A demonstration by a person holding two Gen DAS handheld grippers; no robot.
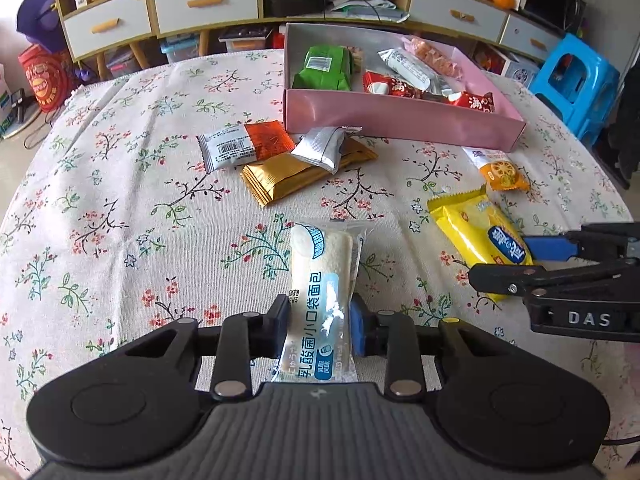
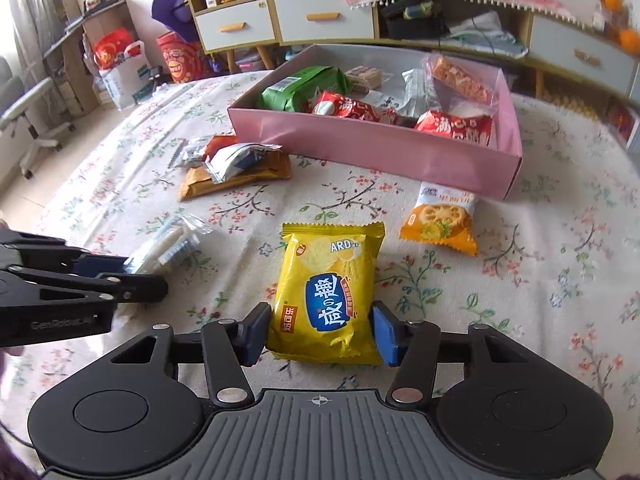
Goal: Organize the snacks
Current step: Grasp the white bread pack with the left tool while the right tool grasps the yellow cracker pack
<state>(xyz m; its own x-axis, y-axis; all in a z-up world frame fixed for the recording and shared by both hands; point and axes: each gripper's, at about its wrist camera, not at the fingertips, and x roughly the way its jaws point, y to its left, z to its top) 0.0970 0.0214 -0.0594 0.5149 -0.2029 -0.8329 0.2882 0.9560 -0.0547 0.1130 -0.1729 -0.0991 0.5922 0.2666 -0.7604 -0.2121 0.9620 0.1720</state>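
Left gripper [image 1: 319,326] clamped on bread pack [image 1: 320,300], long axis pointing at pink box [image 1: 400,118] dead ahead. Right gripper [image 2: 320,330] pads flank yellow cracker pack [image 2: 326,296] on counter [image 2: 520,300]; contact unclear.

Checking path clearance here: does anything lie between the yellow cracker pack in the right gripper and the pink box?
Nothing blocks it. Between the yellow cracker pack and the pink box is bare tablecloth; the orange biscuit packet lies off to the right.

Floral tablecloth [image 1: 120,168]: pink box [image 1: 400,120], gold packet [image 1: 288,178], orange cracker packet [image 2: 440,220].
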